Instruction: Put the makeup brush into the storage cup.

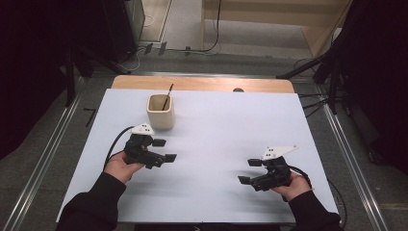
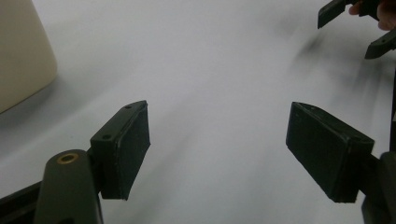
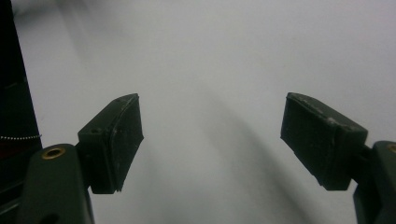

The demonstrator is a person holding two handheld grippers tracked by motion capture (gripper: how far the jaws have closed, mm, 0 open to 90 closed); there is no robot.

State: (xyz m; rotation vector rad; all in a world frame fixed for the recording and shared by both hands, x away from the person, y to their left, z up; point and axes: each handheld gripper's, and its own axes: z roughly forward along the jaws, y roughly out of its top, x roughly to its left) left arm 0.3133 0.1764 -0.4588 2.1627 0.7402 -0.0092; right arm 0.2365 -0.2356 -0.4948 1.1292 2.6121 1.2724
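Observation:
A cream square cup (image 1: pixel 160 111) stands at the back left of the white table top (image 1: pixel 216 130), with a thin dark stick (image 1: pixel 167 96) leaning out of it. My left gripper (image 1: pixel 163 149) hovers just in front of the cup, open, its jaws pointing right with nothing between them. In the left gripper view the cup (image 2: pixel 21 51) sits at the upper left, beside the open left gripper (image 2: pixel 217 147). My right gripper (image 1: pixel 248 171) is at the front right, open and empty, jaws pointing left. The right gripper view has that gripper (image 3: pixel 212 140) over bare white surface.
The wooden table edge (image 1: pixel 202 83) runs along the back. Metal rails (image 1: pixel 346 154) flank both sides on the floor, with dark equipment and cables behind. In the left gripper view the other gripper's jaws (image 2: pixel 355 25) appear at the top right.

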